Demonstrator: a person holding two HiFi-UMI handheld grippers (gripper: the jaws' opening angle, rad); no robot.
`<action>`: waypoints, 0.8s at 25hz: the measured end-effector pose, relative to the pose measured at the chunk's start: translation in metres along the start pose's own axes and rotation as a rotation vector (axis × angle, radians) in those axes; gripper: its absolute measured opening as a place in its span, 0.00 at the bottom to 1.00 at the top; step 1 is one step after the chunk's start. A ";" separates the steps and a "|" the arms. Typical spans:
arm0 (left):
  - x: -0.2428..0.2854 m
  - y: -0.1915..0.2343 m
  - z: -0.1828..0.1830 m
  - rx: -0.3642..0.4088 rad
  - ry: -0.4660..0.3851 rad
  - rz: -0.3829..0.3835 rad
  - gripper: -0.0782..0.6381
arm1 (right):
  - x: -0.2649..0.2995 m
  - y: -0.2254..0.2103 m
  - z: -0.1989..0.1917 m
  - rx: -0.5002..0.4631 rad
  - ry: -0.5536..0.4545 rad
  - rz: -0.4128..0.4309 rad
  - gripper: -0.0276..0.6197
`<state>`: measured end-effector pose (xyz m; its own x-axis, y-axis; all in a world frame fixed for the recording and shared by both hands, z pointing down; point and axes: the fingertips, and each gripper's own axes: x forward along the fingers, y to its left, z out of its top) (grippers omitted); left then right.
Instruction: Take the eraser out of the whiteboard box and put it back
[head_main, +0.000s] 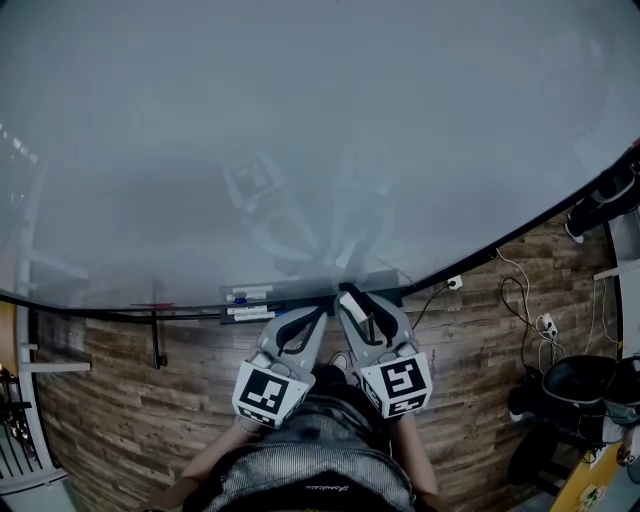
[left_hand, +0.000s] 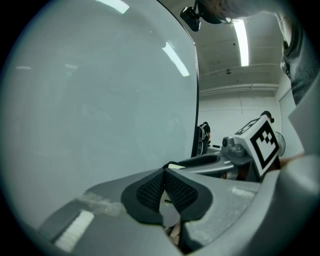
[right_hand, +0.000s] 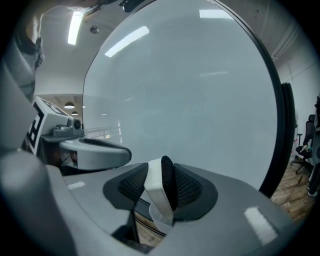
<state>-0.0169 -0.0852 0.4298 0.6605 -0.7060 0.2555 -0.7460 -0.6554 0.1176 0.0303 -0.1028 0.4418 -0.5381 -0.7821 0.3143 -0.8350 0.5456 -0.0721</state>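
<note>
Head view first: the whiteboard (head_main: 300, 120) was seen filling the upper frame, with the whiteboard box (head_main: 300, 302) fixed along its lower edge at centre and a couple of markers (head_main: 248, 298) lying in the box's left part. Both grippers were held side by side at lower centre, aimed at the board and tipped slightly down, tips converging on the box, with the forearms tucked in at the bottom edge. The eraser (head_main: 351, 297) was pinched in the right gripper (head_main: 347, 302), right at the box's rim. Whether it was touching the box couldn't be told from up there. The left gripper (head_main: 318, 312) was parked just beside it, on the left.

Left gripper view: the jaws were shut pad against pad, with nothing held. The right gripper was caught at centre right, the eraser's pale end poking out of its tip.

Right gripper view: the jaws were clamped on the eraser (right_hand: 159, 192) — white back to the left, dark felt to the right, stood roughly upright with a bit of a lean. They were kept apart only by the eraser's thickness.

The eraser looked to be out of the box already, so the put-back half was reckoned to be in hand. Next, it would need lowering into the free stretch of the box right of the markers, then the jaws eased open and backed away — no job for the left gripper, by the look of it.
</note>
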 end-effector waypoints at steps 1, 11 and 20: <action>0.000 0.001 -0.001 0.011 0.002 0.001 0.12 | 0.002 -0.001 -0.005 -0.001 0.008 0.001 0.29; -0.006 0.007 -0.011 -0.007 0.019 0.047 0.12 | 0.014 -0.014 -0.062 0.026 0.091 -0.003 0.29; -0.012 0.009 -0.014 -0.012 0.024 0.056 0.12 | 0.025 -0.014 -0.080 0.037 0.105 -0.021 0.30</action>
<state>-0.0323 -0.0789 0.4415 0.6153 -0.7351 0.2846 -0.7831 -0.6113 0.1140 0.0380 -0.1054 0.5265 -0.5075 -0.7562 0.4131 -0.8505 0.5166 -0.0991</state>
